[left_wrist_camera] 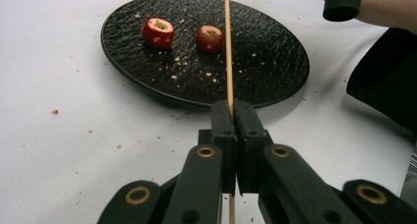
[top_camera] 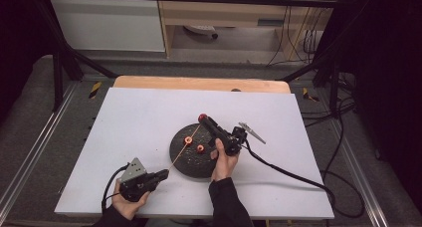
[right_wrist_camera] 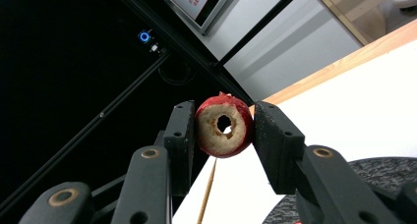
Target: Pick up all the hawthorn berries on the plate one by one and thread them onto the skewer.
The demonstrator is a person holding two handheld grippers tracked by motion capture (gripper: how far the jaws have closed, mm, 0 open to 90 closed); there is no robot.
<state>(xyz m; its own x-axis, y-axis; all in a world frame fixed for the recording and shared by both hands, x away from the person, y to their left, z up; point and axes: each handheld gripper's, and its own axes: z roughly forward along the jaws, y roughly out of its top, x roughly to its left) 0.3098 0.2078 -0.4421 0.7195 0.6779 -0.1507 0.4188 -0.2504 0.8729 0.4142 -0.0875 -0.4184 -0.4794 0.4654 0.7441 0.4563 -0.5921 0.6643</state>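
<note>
Left gripper (top_camera: 161,175) low at the near left of the bench (top_camera: 134,117), jaws clenched on the near end of a skewer (top_camera: 181,151). In the left gripper view, left gripper (left_wrist_camera: 235,111) pinching the skewer (left_wrist_camera: 228,47) tight between its pads, a short stub poking out behind the jaws. Skewer thin, straight, pale wood; long axis running from the left gripper diagonally away and to the right, passing over the black plate (top_camera: 179,160), far tip pointing toward the right gripper (top_camera: 203,119). Appears raised off the plate rather than lying on it, though how high cannot be told. Right gripper held above the far edge of the plate, grasping a red fruit ring (top_camera: 202,117) at its tip. In the right gripper view, right gripper (right_wrist_camera: 223,126) squeezing the ring (right_wrist_camera: 224,126) by its two red sides, cut face and round core hole turned toward the camera, ring on edge. Skewer (right_wrist_camera: 206,194) seen below the ring there, tip near it but short of the hole; touching or not cannot be told. Two more red pieces on the plate: one ring (top_camera: 188,140) just beside the skewer line, another (top_camera: 200,148) to its right, both lying flat with holes up. Crumbs scattered over plate (left_wrist_camera: 265,62) and bench (left_wrist_camera: 59,150).
</note>
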